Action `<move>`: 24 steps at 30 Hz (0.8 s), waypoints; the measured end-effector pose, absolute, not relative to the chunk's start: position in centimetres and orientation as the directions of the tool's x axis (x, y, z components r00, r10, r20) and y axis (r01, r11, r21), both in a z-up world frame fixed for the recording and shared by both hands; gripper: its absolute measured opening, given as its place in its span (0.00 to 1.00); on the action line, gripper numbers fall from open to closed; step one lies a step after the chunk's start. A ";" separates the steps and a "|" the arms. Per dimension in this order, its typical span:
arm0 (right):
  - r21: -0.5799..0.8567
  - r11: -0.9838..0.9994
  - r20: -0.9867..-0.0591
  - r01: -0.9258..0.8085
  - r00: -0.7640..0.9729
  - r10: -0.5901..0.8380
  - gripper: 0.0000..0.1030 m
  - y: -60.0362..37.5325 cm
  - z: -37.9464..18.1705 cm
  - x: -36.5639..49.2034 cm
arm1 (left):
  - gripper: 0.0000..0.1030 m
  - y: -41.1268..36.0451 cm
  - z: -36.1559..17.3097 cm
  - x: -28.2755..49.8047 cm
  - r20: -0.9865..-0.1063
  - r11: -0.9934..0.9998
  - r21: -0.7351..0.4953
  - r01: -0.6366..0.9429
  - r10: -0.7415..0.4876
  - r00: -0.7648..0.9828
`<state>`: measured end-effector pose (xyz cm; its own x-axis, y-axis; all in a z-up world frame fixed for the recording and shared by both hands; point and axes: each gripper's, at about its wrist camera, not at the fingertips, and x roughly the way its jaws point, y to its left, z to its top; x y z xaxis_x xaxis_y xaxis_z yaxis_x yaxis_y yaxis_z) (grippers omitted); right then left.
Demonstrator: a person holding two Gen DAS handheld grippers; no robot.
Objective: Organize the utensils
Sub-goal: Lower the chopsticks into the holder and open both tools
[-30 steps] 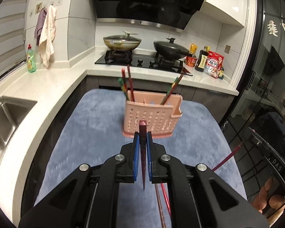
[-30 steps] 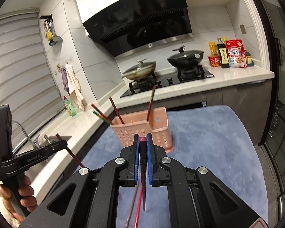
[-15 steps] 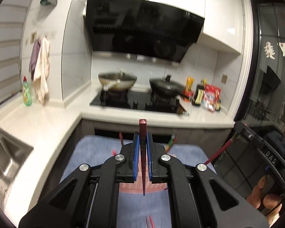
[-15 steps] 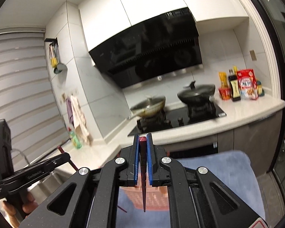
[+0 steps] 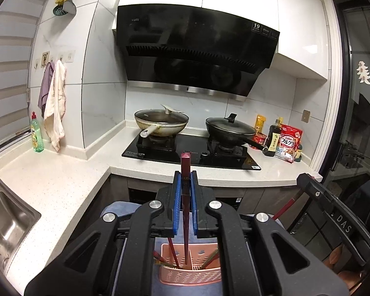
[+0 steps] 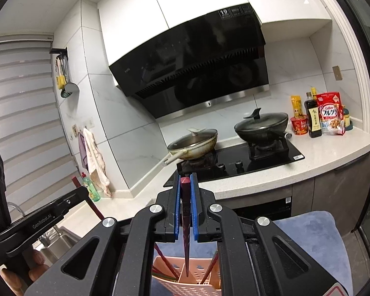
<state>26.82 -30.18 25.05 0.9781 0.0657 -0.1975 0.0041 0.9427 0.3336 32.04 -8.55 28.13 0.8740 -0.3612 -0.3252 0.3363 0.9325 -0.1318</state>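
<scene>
My left gripper (image 5: pixel 185 174) is shut on a dark red chopstick (image 5: pixel 185 162) that stands upright between the blue pads. Its thin end hangs over the pink perforated holder (image 5: pixel 190 281) at the bottom of the left wrist view. My right gripper (image 6: pixel 185 176) is shut on a second dark red chopstick (image 6: pixel 185 224), whose tip also points down over the holder (image 6: pixel 197 281). Several chopsticks lean inside the holder. In the right wrist view the left gripper's body (image 6: pixel 44 219) shows at the left, held by a hand.
The holder rests on a blue mat (image 6: pixel 308 234). Beyond it runs a white counter (image 5: pixel 61 172) with a black hob and two lidded pans (image 5: pixel 160 120). A steel sink (image 5: pixel 5 222) is at the left, and bottles and packets (image 5: pixel 283 140) stand at the right.
Both grippers have risen and moved forward with their chopsticks. The pink holder has slid from the middle of each view to the bottom edge, below the fingers.
</scene>
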 end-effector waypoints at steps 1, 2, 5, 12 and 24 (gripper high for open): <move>0.337 0.941 -0.206 0.007 0.976 0.066 0.07 -30.2 24.7 27.1 | 0.07 -8.5 27.8 32.2 -0.326 0.931 -0.137 0.339 -0.365 0.872; 0.337 0.941 -0.214 0.013 0.975 0.063 0.07 -30.3 24.3 27.4 | 0.07 -8.4 27.4 32.5 -0.325 0.930 -0.143 0.339 -0.368 0.871; 0.338 0.941 -0.236 0.020 0.970 0.064 0.07 -30.2 23.1 28.0 | 0.07 -8.5 26.3 33.0 -0.339 0.932 -0.149 0.331 -0.362 0.868; 0.341 0.940 -0.299 0.032 0.951 0.076 0.07 -30.1 20.4 29.4 | 0.07 -8.8 23.7 34.1 -0.401 0.933 -0.158 0.324 -0.360 0.842; 0.327 0.943 -0.345 0.058 0.937 0.062 0.10 -30.1 18.7 29.7 | 0.09 -9.4 21.7 34.2 -0.444 0.924 -0.170 0.342 -0.382 0.810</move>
<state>29.71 -30.11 18.69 0.9366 0.0622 -0.3448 0.0580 0.9431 0.3274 34.15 -9.45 21.74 0.8103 -0.3822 -0.4442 0.3424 0.9240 -0.1704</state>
